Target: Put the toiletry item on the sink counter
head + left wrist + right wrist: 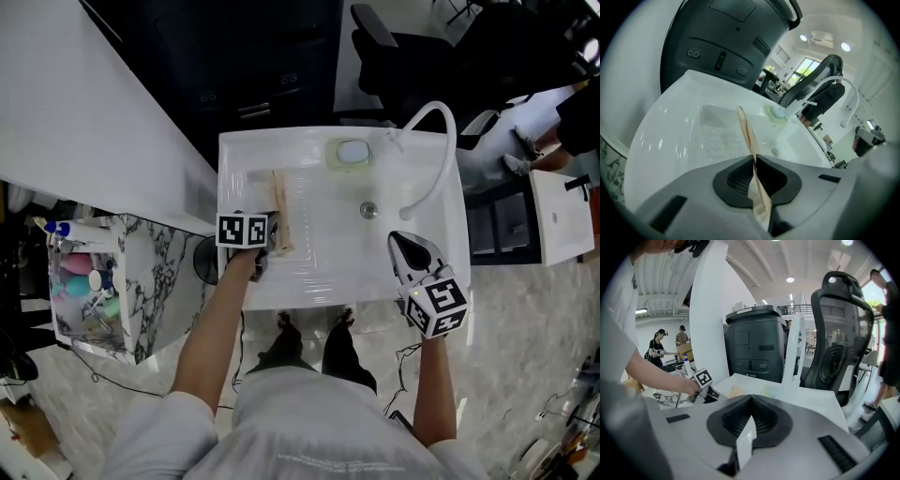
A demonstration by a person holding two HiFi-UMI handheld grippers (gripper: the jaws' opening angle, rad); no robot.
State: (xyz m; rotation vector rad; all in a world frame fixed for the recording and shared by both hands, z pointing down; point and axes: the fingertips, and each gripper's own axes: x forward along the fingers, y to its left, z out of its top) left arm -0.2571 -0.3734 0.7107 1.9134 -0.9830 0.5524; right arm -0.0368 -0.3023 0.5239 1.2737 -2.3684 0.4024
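Observation:
A long, flat tan paper packet (280, 208) runs lengthwise over the ridged left counter (244, 187) of the white sink unit. My left gripper (269, 240) is shut on its near end. In the left gripper view the packet (746, 129) stands on edge between the closed jaws (753, 160) and points out over the counter (689, 136). Whether its far end touches the counter I cannot tell. My right gripper (403, 240) hovers at the front right of the basin, shut and empty (750, 400).
A green soap dish (350, 153) sits at the back rim, and a white arched faucet (441, 155) stands at the right. The drain (369, 210) lies mid-basin. A marble cart with a bin of toiletries (86, 286) is left. A black machine (272, 66) and chair (398, 52) stand behind.

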